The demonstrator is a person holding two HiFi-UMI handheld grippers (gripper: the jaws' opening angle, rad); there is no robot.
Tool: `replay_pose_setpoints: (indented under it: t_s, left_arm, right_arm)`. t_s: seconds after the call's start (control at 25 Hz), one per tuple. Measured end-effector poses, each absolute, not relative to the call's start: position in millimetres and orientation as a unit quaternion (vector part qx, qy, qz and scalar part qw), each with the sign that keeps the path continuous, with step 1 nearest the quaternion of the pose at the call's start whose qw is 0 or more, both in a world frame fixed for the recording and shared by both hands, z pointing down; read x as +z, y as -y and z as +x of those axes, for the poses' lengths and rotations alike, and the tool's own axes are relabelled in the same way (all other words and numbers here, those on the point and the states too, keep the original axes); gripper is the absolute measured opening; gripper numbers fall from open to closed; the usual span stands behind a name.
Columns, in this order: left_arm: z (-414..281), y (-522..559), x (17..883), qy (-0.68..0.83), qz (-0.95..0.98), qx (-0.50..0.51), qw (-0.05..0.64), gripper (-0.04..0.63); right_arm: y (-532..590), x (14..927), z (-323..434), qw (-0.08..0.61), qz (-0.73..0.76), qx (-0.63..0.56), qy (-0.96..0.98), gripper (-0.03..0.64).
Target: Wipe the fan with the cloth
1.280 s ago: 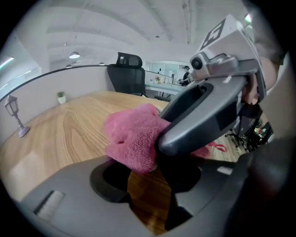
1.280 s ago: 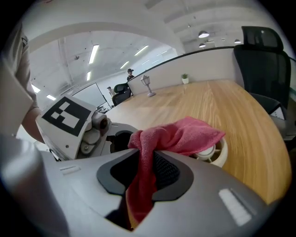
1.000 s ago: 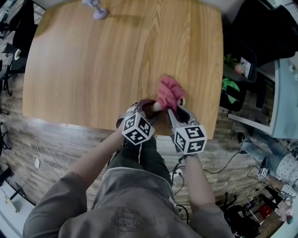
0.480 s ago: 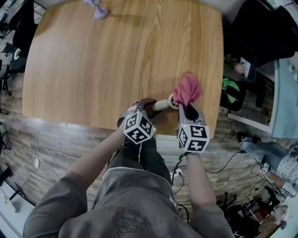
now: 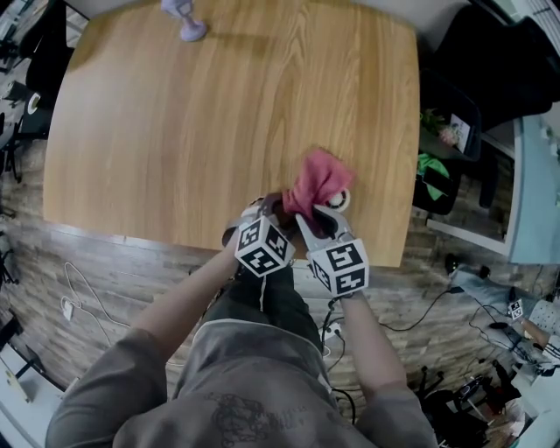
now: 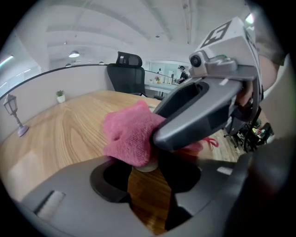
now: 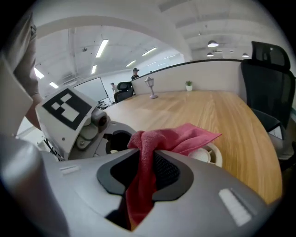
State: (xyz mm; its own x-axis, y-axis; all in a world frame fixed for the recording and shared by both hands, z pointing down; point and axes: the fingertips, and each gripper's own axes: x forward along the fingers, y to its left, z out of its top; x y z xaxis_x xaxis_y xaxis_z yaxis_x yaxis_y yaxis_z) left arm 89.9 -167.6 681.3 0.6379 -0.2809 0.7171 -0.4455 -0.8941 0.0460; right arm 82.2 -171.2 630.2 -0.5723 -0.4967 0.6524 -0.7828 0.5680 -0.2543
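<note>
A small white fan lies near the front edge of the wooden table [image 5: 219,114]. Its round head [image 5: 339,199] shows beside the cloth, and also in the right gripper view as a white head [image 7: 206,155]. My left gripper [image 5: 278,206] is shut on the fan's cream handle [image 6: 147,166]. The right gripper [image 5: 317,214] is shut on a pink cloth [image 5: 315,178], which drapes over the fan just ahead of the left jaws. In the left gripper view the cloth [image 6: 127,132] hides most of the fan. The cloth [image 7: 178,138] hangs down between the right jaws.
A small lavender lamp-post figurine [image 5: 185,24] stands at the table's far edge. The table's right edge is close to the fan, with a dark office chair [image 7: 270,83] beyond it. A little potted plant [image 7: 188,85] sits far back.
The right gripper carried the cloth off to the right of the fan's head, then swung back left, so the cloth again covers the fan. The left gripper stayed put.
</note>
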Motion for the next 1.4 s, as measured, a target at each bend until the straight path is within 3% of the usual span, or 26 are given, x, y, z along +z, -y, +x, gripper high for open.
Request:
replay_pose_setpoints:
  t_s: [0.44,0.68,0.88,1.16,1.28,1.4]
  left_arm:
    - [91,167,681,0.201,0.900,0.373,0.102,0.189]
    - [90,168,680,0.200,0.900,0.374,0.104,0.187]
    - [91,167,680,0.198,0.900,0.374,0.106,0.187]
    - [91,167,681,0.199,0.900,0.375,0.101,0.187]
    - [92,167,681,0.198,0.900,0.375,0.102,0.187]
    - [93,168,681,0.201,0.900,0.375,0.097,0.187]
  right_arm:
    - [192,621,176,0.241,0.518,0.286,0.769,0.096]
    - [200,621,203,0.285,0.585,0.253,0.716,0.095]
    - [199,618,164,0.273,0.554,0.242,0.748,0.095]
    - [172,632,92,0.315,0.421,0.251,0.813,0.095]
    - [161,635,82,0.297,0.374,0.276,0.834,0.095]
    - [159,638,90,0.321,0.342,0.283,0.837,0.094]
